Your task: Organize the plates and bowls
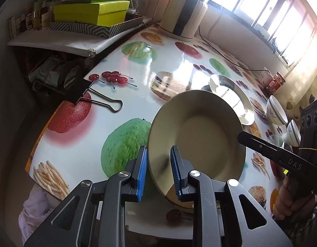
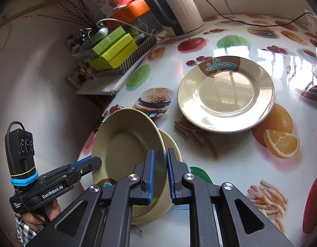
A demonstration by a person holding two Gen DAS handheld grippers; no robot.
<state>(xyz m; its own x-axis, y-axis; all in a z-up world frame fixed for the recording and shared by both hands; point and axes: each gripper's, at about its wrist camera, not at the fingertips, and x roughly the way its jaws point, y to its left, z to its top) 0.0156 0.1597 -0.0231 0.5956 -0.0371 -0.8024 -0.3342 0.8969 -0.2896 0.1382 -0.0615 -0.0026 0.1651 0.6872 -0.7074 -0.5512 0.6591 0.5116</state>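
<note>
I hold a deep beige plate (image 1: 197, 131) (image 2: 125, 150) tilted above the near part of the fruit-print table (image 1: 80, 148). My left gripper (image 1: 158, 150) is shut on its near rim, blue pads on either side. From the opposite side, my right gripper (image 2: 160, 152) is shut on the rim too. Each wrist view shows the other gripper at the plate's edge: the right gripper (image 1: 241, 138) and the left gripper (image 2: 96, 161). A second beige plate (image 2: 226, 94) (image 1: 240, 100) with a brown and blue mark lies flat farther back. Two white bowls (image 1: 276, 111) with dark bands stand at the right.
A cream and black kettle (image 1: 183, 10) (image 2: 179, 10) stands at the back with its cable across the table. A large binder clip (image 1: 96, 98) grips the table's left edge. Green boxes (image 1: 92, 10) sit on a side shelf. Red jars (image 1: 275, 82) stand by the window.
</note>
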